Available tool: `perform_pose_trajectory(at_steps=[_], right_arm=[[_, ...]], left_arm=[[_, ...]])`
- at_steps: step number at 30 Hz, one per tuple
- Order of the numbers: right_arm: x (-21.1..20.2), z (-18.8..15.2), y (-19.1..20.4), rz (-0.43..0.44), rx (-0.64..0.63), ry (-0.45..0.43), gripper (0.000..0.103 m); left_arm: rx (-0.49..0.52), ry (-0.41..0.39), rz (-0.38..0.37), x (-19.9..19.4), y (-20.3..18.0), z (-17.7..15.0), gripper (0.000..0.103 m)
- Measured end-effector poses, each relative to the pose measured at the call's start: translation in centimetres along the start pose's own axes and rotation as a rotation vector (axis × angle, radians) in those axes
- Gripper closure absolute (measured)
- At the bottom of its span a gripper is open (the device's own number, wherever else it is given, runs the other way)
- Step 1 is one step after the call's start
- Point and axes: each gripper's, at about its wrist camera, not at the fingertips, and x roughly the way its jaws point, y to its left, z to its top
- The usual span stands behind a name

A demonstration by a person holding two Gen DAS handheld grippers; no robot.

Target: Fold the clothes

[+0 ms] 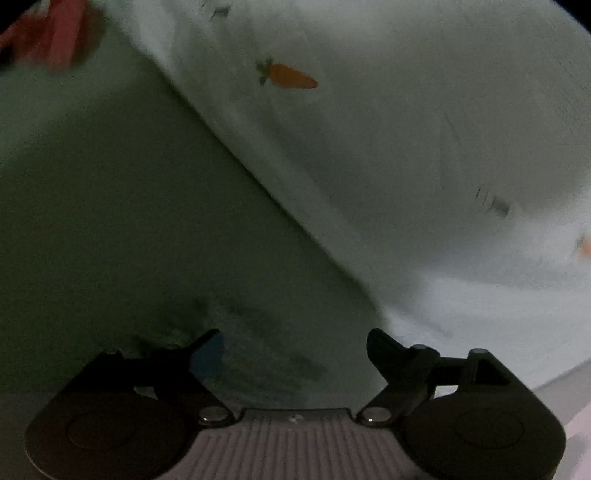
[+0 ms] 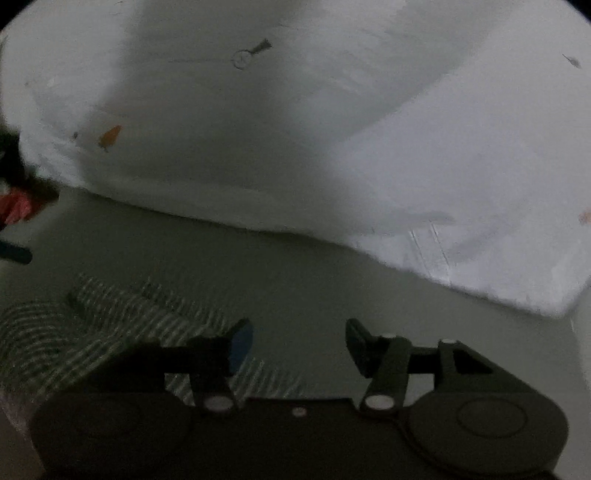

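Observation:
A white garment (image 1: 388, 155) with small carrot prints (image 1: 291, 75) lies spread on a pale surface (image 1: 92, 192), its edge running diagonally across the left wrist view. My left gripper (image 1: 295, 347) is open and empty just short of that edge. In the right wrist view the same white garment (image 2: 295, 129) fills the upper half, with a folded corner (image 2: 546, 295) at the right. My right gripper (image 2: 299, 339) is open and empty over the bare surface (image 2: 295, 280), a little short of the garment's edge.
A striped grey-and-white cloth (image 2: 74, 336) lies beside and partly under my right gripper at lower left. A red and dark item (image 2: 18, 199) sits at the left edge; a red item (image 1: 55, 33) shows at the top left of the left wrist view.

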Motion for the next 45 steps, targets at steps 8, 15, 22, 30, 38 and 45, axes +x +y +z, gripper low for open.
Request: perform_pose_trajectory(at_steps=[8,15,22,30,38,45], right_arm=[[-2.0,-6.5,5.7,0.152,-0.023,0.091,0.083],[2.2,-9.4,2.0,-0.020,0.173,0.202,0.079],[-0.4,-8.0,-1.3,-0.054,0.262,0.159,0.078],[-3.8,-7.8,5.4,0.084,0.061,0.077,0.076],[-0.9,-9.3,5.0,0.132,0.102,0.188,0.079],[-2.3,-9.6,0.7,0.167,0.306,0.177,0.047]], left_arm=[[0.423,-0.026,0.185,0.5,1.1,-7.9,0.018],[0.370,0.056,0.218,4.1,6.5,-9.1,0.015],[0.312,0.007,0.172,0.3,6.1,-8.3,0.015],[0.396,-0.019,0.212,-2.1,6.6,-8.9,0.015],[0.335,0.011,0.267,-0.3,9.7,-9.9,0.010],[0.269,0.084,0.171,-0.6,9.9,-7.7,0.011]])
